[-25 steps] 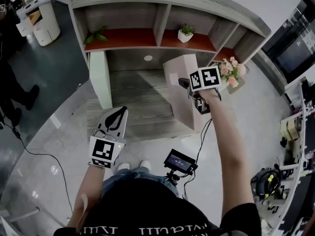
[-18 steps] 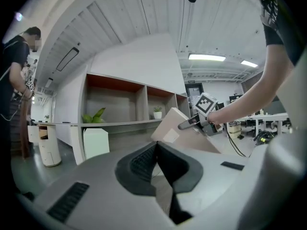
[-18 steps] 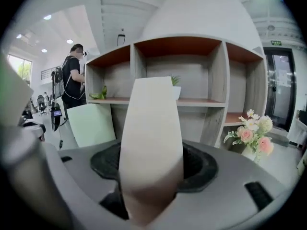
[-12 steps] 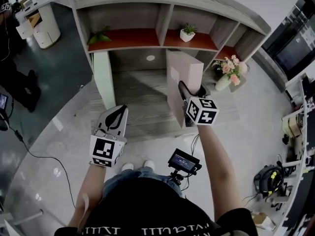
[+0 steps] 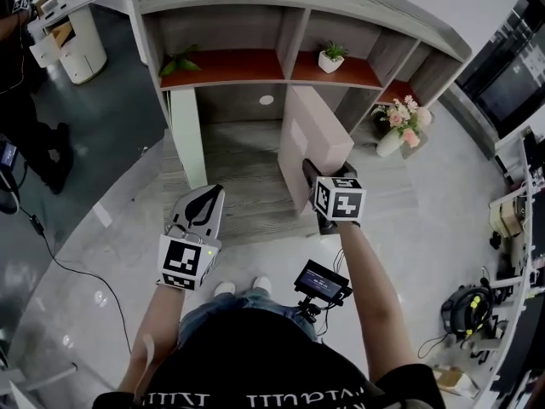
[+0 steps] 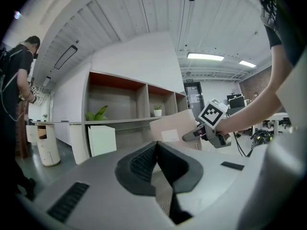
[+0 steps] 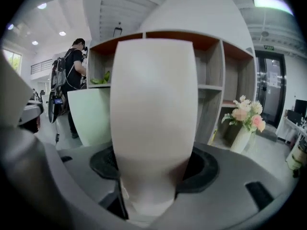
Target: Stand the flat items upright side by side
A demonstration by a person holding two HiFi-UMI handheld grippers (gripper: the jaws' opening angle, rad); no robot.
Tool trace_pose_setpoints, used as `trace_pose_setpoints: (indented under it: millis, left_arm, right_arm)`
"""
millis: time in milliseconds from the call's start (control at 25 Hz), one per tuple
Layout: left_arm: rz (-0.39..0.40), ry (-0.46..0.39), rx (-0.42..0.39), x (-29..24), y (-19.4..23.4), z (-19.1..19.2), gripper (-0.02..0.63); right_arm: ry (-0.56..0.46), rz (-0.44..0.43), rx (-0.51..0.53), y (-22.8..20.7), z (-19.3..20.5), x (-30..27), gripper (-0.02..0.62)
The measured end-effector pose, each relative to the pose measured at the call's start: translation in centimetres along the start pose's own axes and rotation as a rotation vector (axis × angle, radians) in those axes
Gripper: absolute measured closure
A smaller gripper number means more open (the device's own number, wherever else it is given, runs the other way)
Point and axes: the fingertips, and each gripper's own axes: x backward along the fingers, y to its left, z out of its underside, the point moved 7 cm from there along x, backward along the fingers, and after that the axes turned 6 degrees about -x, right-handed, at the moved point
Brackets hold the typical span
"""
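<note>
A pinkish-beige flat box (image 5: 317, 135) stands on edge on the wooden platform (image 5: 243, 173), leaning a little. My right gripper (image 5: 312, 175) is shut on its near edge. In the right gripper view the beige box (image 7: 153, 109) fills the space between the jaws of my right gripper (image 7: 152, 178). A pale green flat box (image 5: 181, 139) stands upright to the left, under the shelf; the same green box (image 7: 89, 115) shows behind. My left gripper (image 5: 205, 198) hovers at the platform's near left, shut and empty, apart from both boxes. From the left gripper view, my left gripper (image 6: 156, 151) faces the green box (image 6: 101, 139) and the beige box (image 6: 169, 127).
A wooden shelf unit (image 5: 281, 66) holds a leafy plant (image 5: 180, 60) and a small potted plant (image 5: 329, 56). A vase of flowers (image 5: 398, 124) stands at the right. A person (image 5: 25, 126) stands at far left, and a cable (image 5: 68, 262) lies on the floor.
My right gripper has swung toward me and downward with the beige box, which has turned and now stands further left on the platform. My left gripper has barely shifted.
</note>
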Motion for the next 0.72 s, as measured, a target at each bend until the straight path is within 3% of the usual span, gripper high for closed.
trace_pose_setpoints:
  millis: [120, 200, 400, 560, 720]
  left_arm:
    - [0.001, 0.002, 0.0, 0.2, 0.4, 0.1, 0.594]
    - [-0.002, 0.006, 0.004, 0.3, 0.6, 0.2, 0.594]
    - [-0.003, 0.005, 0.009, 0.4, 0.5, 0.5, 0.594]
    - [-0.017, 0.002, 0.008, 0.6, 0.6, 0.5, 0.594]
    - [-0.039, 0.025, 0.013, 1.0, 0.8, 0.8, 0.594]
  right_arm:
    - [0.146, -0.059, -0.003, 0.7, 2.0, -0.6, 0.29]
    - [0.189, -0.087, 0.021, 1.3, 3.2, -1.1, 0.285]
    - [0.16, -0.12, 0.012, 1.4, 3.6, -1.1, 0.278]
    - [0.171, -0.212, 0.008, 1.1, 3.3, -0.7, 0.25]
    - [0.21, -0.311, 0.073, 0.8, 3.4, 0.2, 0.247]
